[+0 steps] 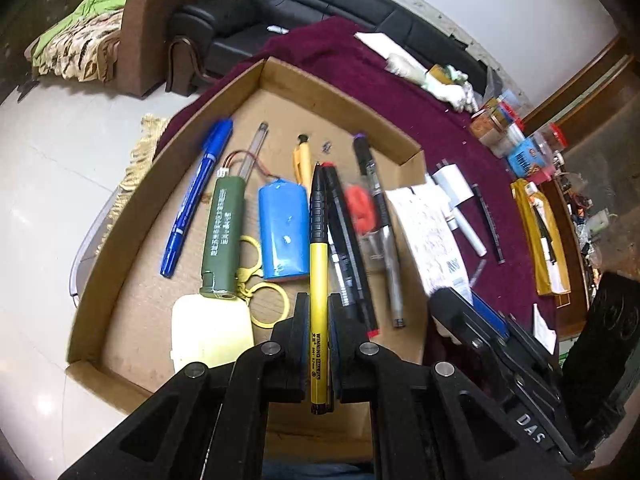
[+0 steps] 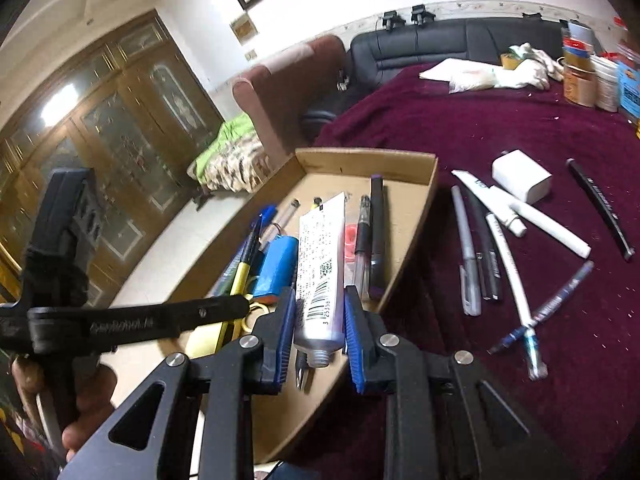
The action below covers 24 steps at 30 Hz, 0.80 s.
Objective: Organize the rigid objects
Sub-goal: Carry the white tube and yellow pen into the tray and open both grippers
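both tongs loaded over the tray, nothing dropped yet

left tongs (image 1: 318,320) are pinched tight on a yellow pen (image 1: 319,280), gripped around mid-barrel with the black tip end running forward past the fingertips and the printed end sticking back toward the camera. holding it lengthwise like that looks deliberate: it lines up with the other pens already lying in the cardboard tray (image 1: 120,216), so it can go down parallel to them. just ahead-left of the tips sit a blue battery pack (image 1: 283,232), a green cylinder (image 1: 222,240), yellow scissors (image 1: 264,300) and a blue marker (image 1: 196,200); ahead-right, black pens (image 1: 352,248) and a red lump (image 1: 360,208).

right tongs (image 2: 320,320) clamp a white printed tube (image 2: 320,264) near its threaded neck, crimped end pointing away over the tray. jaws part-spread only because the tube is fat. grip near the neck is my guess at the stiffest spot.

view differences:
- right wrist view shows the leftovers on the maroon cloth (image 2: 500,128) to the right of its tongs: silver pen (image 2: 466,248), white stick (image 2: 510,264), white block (image 2: 520,176), blue pen (image 2: 560,296). also shows the left tool's arm crossing in from the left with the person's hand (image 2: 80,400) on it.
- left wrist view shows the tray's near-left contents the tube hides from the right view, including a pale yellow bottle (image 1: 212,328), plus the right tool just right of its own tongs.

tray right side is crowded; tube likely needs the open floor.
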Available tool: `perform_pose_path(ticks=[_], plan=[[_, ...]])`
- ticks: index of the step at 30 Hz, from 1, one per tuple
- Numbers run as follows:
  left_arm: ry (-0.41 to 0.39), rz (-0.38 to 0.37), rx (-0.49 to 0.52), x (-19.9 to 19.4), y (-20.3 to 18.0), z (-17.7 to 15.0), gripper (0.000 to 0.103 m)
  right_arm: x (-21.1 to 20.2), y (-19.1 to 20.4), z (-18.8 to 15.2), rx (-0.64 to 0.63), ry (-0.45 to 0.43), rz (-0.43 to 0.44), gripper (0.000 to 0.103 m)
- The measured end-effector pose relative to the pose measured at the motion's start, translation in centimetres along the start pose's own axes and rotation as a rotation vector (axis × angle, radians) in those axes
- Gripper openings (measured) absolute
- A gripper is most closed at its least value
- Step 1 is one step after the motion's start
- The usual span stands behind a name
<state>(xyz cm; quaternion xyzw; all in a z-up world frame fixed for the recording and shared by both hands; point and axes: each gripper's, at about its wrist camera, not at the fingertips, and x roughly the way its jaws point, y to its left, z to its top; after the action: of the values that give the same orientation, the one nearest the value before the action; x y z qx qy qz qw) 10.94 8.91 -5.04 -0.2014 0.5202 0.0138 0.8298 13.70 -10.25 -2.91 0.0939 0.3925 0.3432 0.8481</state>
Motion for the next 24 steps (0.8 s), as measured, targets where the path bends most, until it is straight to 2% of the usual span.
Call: perform_pose_path(ticks=[5, 15, 17, 18, 19, 20, 21, 22, 23, 24], plan=[[0.021, 0.041, 0.016, 1.4, 0.2, -0.2, 0.007, 2.5, 0.5, -0.1, -0.013, 0.041, -0.036, 0.023], [0.026, 0.071, 0.045, 1.9, 0.3, -0.6, 0.007, 4.2, 1.0, -0.7, -0.043, 0.077, -0.063, 0.023], [0.016, 0.075, 0.040, 1.8, 0.4, -0.6, 0.008, 4.0, 1.2, -0.8, -0.047, 0.074, -0.064, 0.027], [0.010, 0.080, 0.039, 1.6, 0.4, -0.7, 0.008, 3.7, 1.2, -0.8, -0.042, 0.069, -0.055, 0.033], [0.005, 0.077, 0.037, 1.3, 0.4, -0.9, 0.011, 3.3, 1.2, -0.7, -0.034, 0.059, -0.046, 0.041], [-0.002, 0.067, 0.034, 1.0, 0.4, -1.0, 0.019, 2.6, 1.0, -0.7, -0.025, 0.040, -0.046, 0.044], [-0.015, 0.052, 0.034, 0.6, 0.2, -1.1, 0.025, 1.7, 0.8, -0.7, -0.020, 0.019, -0.041, 0.045], [-0.031, 0.044, 0.039, 0.1, -0.1, -1.3, 0.040, 0.9, 0.5, -0.6, -0.013, 0.002, -0.029, 0.045], [-0.058, 0.042, 0.055, -0.5, -0.6, -1.5, 0.048, -0.3, 0.1, -0.6, 0.004, -0.017, -0.015, 0.045], [-0.075, 0.047, 0.068, -0.8, -1.1, -1.7, 0.049, -1.1, -0.3, -0.7, 0.019, -0.031, -0.008, 0.046]])
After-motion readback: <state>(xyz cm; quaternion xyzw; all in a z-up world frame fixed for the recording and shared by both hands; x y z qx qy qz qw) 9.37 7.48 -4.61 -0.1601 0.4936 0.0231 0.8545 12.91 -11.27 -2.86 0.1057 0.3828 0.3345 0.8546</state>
